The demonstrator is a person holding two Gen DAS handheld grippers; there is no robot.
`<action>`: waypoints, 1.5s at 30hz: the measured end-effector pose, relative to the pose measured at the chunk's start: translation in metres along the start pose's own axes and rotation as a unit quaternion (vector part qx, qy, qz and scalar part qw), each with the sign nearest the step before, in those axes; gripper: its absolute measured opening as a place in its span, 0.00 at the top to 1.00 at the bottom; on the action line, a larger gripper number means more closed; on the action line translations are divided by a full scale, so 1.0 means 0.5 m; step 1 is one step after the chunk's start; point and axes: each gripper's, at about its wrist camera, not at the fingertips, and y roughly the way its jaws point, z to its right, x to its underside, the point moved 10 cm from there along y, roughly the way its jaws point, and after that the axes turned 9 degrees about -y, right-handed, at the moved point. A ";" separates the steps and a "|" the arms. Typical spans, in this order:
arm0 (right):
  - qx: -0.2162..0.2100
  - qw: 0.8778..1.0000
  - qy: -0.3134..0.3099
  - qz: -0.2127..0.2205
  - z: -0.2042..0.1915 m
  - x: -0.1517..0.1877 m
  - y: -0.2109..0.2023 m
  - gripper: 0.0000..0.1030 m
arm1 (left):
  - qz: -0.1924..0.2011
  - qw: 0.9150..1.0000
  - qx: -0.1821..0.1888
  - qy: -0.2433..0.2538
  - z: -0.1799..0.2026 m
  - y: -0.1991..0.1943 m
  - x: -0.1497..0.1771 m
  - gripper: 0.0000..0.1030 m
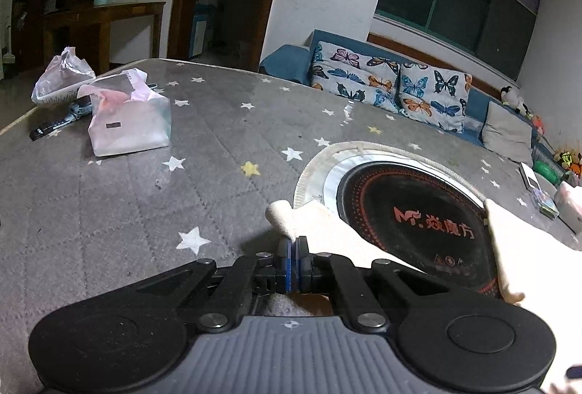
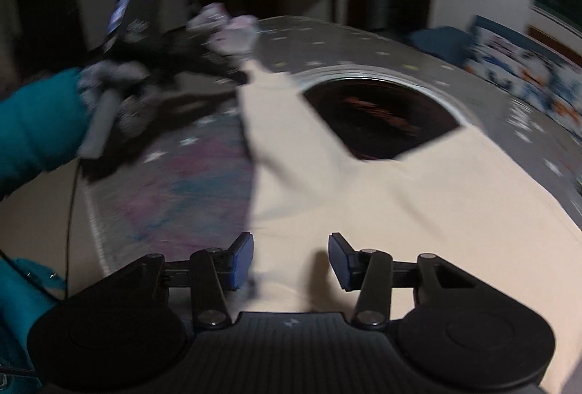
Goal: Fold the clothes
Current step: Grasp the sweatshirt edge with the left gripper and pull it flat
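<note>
One cream garment [image 2: 382,183], leg [image 2: 269,96] stretching away toward left gripper [image 1: 294,241].

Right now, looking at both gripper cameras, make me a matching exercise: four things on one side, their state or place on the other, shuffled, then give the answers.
Things:
1. left gripper
2. right gripper
3. cream garment
4. pink bag

States or places:
A. jaws open above the cloth
B. standing far left on the star tablecloth
C. jaws shut on a fabric edge
D. spread partly over the round cooktop

Pairs: 1-C, 2-A, 3-D, 4-B
</note>
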 end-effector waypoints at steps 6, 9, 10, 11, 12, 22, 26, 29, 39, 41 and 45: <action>-0.006 0.999 -0.051 -0.017 -0.048 -0.005 0.049 0.86 | 0.006 1.000 -0.001 -0.006 -0.011 -0.010 -0.003 0.98; -0.008 0.999 -0.052 -0.013 -0.049 -0.006 0.042 0.96 | 0.011 1.000 -0.003 -0.010 -0.018 -0.023 -0.005 0.98; -0.016 0.998 -0.059 -0.013 -0.056 -0.003 0.036 0.96 | 0.013 1.000 -0.003 -0.012 -0.021 -0.031 -0.007 0.98; -0.024 0.997 -0.067 -0.012 -0.064 0.000 0.030 0.96 | 0.016 1.000 -0.004 -0.012 -0.025 -0.039 -0.006 0.98; -0.032 0.997 -0.074 -0.012 -0.072 0.003 0.024 0.96 | 0.019 1.000 -0.006 -0.011 -0.030 -0.047 -0.005 0.98; -0.026 0.999 -0.014 0.023 -0.047 0.007 -0.033 0.73 | -0.016 0.999 -0.032 -0.003 -0.053 -0.043 0.035 0.92; 0.041 0.997 0.048 0.042 0.036 0.031 -0.096 0.62 | -0.001 0.999 -0.036 0.004 -0.043 -0.062 0.025 0.44; 0.100 0.988 0.106 0.044 0.108 0.078 -0.143 0.60 | 0.008 1.000 -0.019 0.024 -0.014 -0.079 0.024 0.28; 0.229 0.928 0.291 0.041 0.269 0.299 -0.261 0.57 | 0.013 0.991 0.097 0.092 0.175 -0.139 0.060 0.00; 0.251 0.910 0.326 0.043 0.297 0.344 -0.285 0.57 | 0.004 0.986 0.122 0.112 0.223 -0.144 0.080 0.00; 0.251 0.895 0.364 0.052 0.316 0.395 -0.298 0.57 | -0.026 0.975 0.165 0.144 0.311 -0.142 0.135 0.00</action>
